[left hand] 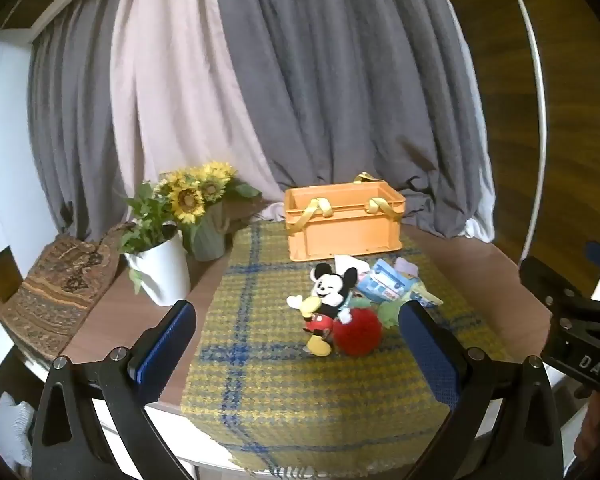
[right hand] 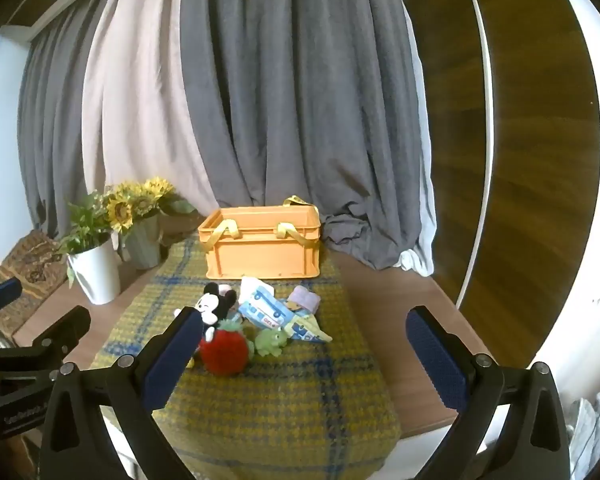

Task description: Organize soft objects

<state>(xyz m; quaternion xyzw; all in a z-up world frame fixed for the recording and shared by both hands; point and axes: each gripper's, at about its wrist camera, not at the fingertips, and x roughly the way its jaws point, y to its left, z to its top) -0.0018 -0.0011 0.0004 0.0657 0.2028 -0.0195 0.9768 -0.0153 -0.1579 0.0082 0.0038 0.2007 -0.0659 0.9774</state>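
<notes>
While the soft toys wait in a little pile on the yellow checked cloth (left hand: 260, 380), nothing has been picked up yet. A mouse doll (left hand: 326, 304) lies at the near left of the pile, leaning on a fuzzy red ball (left hand: 358, 332). A green frog (right hand: 272, 342) sits just beside the ball. Behind them lie some blue and white cloth pieces (right hand: 262, 308) and a small purple thing (right hand: 306, 298).

The orange box (left hand: 342, 222) stands behind the pile with its top open and its yellow handles flopped over the rim. I think it is there so the toys can go inside.

The left gripper (left hand: 300, 350) is wide open and holds nothing. The right gripper (right hand: 304, 354) is wide open too, and empty. Both hang in the air near the front of the table (right hand: 400, 312), tipped down a bit toward the pile, maybe getting ready to grab.

Two pots of flowers (left hand: 180, 216) stand off to the left, out of the way.

The inside of the box is hidden by its wall. One blue finger (right hand: 172, 364) covers part of the mouse doll. The purple thing is too small to name.
</notes>
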